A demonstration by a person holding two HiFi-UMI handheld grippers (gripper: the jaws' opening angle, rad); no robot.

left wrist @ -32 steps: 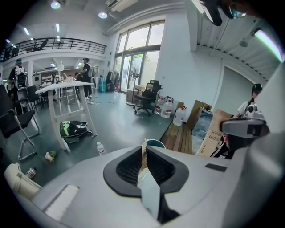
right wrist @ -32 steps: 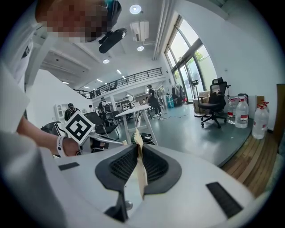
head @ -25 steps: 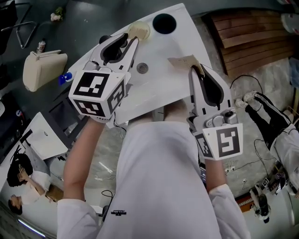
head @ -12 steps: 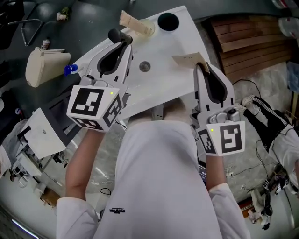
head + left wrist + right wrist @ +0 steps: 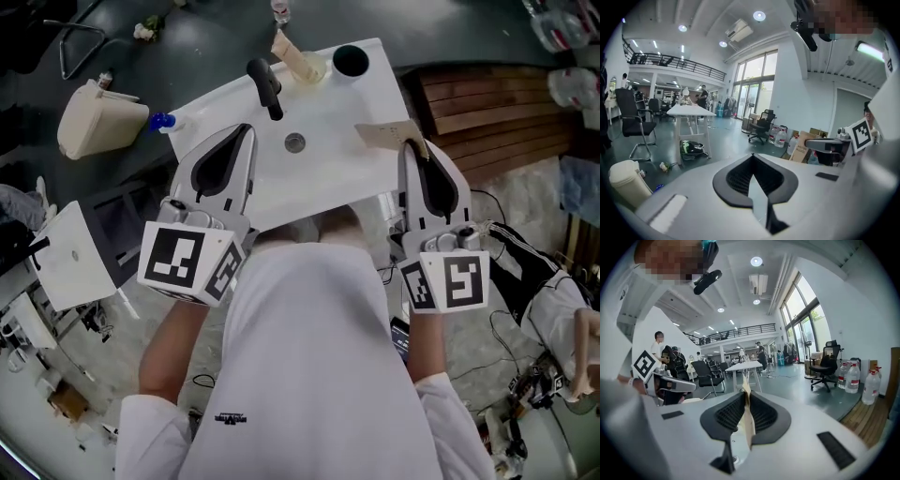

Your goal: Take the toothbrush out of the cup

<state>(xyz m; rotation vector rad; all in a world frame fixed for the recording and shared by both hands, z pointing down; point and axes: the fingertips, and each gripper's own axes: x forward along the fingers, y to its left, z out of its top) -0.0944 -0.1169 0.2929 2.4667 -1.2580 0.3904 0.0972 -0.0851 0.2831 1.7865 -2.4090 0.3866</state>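
A white washbasin top (image 5: 328, 169) carries a black tap (image 5: 265, 86), a drain (image 5: 295, 142), a cream cup (image 5: 309, 67) with a tan packet (image 5: 286, 47) sticking out of it, and a black round cup (image 5: 350, 60). No bare toothbrush shows. My left gripper (image 5: 247, 131) is shut with nothing in it and hovers over the basin's near left, well short of the cups. The left gripper view shows the left gripper (image 5: 752, 157) with its jaws together. My right gripper (image 5: 410, 144) is shut on a flat tan cardboard packet (image 5: 382, 133). That packet (image 5: 749, 420) stands edge-on between the right gripper's (image 5: 743, 392) jaws.
A beige bag (image 5: 98, 117) and a blue-capped bottle (image 5: 162, 122) lie on the dark floor to the left. Beyond the basin's right edge is a wooden pallet (image 5: 487, 103). A small white table (image 5: 66, 267) stands at near left. Cables and a person's legs (image 5: 525, 272) are at right.
Both grippers have drawn back toward me, away from the cups. The left gripper no longer covers the tap and the cream cup. The right gripper still holds the tan packet.
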